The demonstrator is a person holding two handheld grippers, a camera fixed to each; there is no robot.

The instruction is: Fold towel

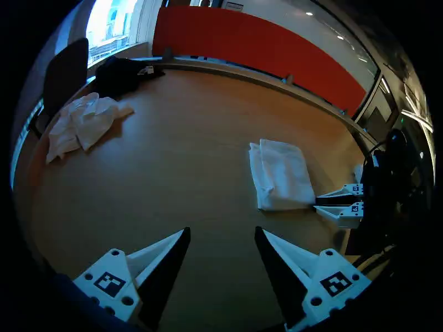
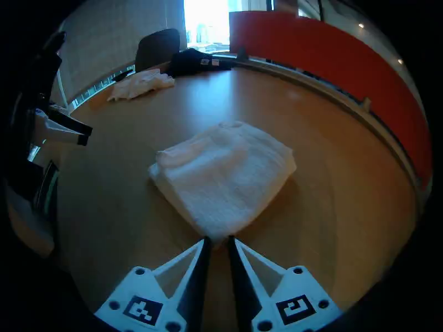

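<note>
Since the towel [image 2: 224, 171] already lies folded on the surface [image 2: 343, 182], the left gripper [image 1: 221, 229] hangs clear with fingers wide apart, while the right gripper [image 2: 217, 240] has its fingers almost together at the near corner, probably to tidy it, though whether they pinch cloth I cannot tell.

towel [image 2: 224, 174]: nubby white terry cloth | table [image 2: 332, 182]: smooth wood, satin
</note>
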